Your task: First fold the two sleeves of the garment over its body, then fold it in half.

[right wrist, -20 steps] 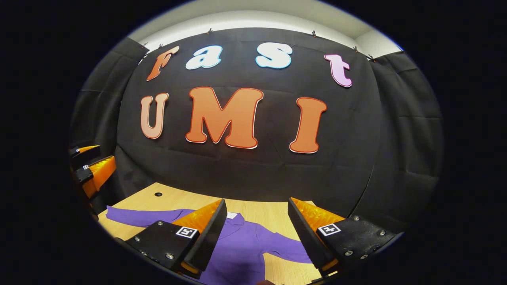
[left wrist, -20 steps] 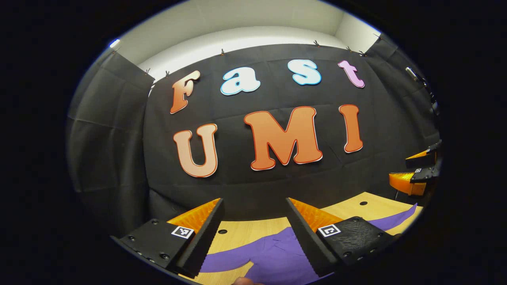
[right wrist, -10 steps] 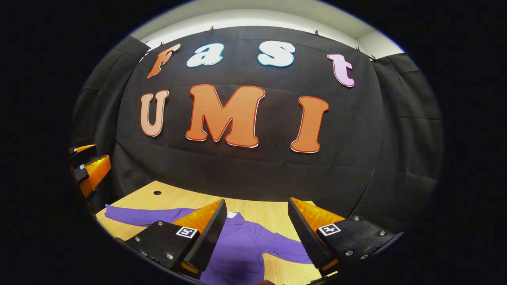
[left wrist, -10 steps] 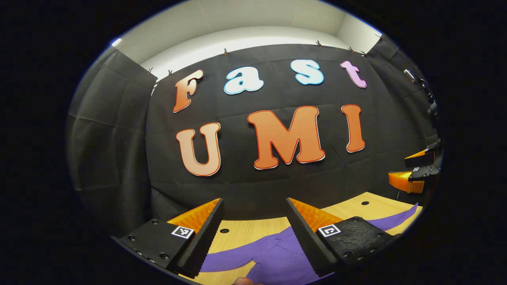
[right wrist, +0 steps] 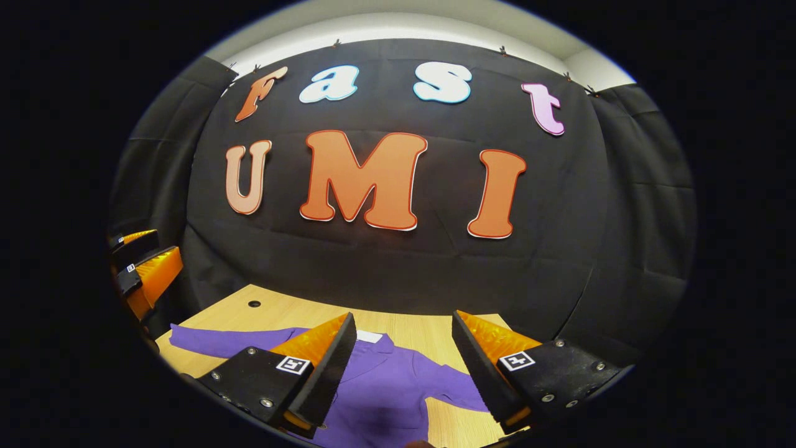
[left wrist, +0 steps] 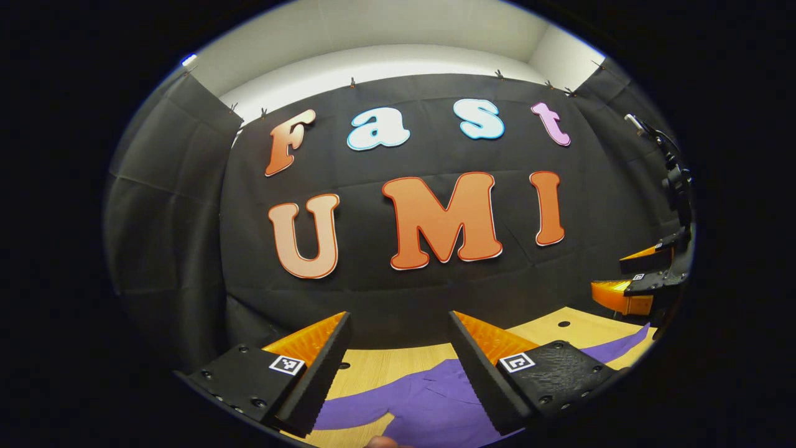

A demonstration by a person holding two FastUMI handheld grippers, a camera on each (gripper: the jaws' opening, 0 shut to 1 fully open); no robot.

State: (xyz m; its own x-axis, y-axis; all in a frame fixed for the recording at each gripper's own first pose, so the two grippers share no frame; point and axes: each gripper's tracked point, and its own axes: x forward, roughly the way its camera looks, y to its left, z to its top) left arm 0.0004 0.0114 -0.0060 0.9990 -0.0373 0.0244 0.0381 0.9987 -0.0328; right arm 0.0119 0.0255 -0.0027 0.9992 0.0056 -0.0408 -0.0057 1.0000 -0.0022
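Garment, soft, light purple cloth likely to drape and slide, lies flat on the surface with sleeves spread, best pinched at the cuffs, below the wide-open, empty left gripper and right gripper.

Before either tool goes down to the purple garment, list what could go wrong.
1. Both sleeves of the purple garment lie spread out flat on the wooden table; an open tool closing flat on thin cloth may slip off or pinch only air.
2. The left tool and the right tool hang high, aimed mostly at the wall, so the sleeve ends sit at the edge of sight; a descent could miss.
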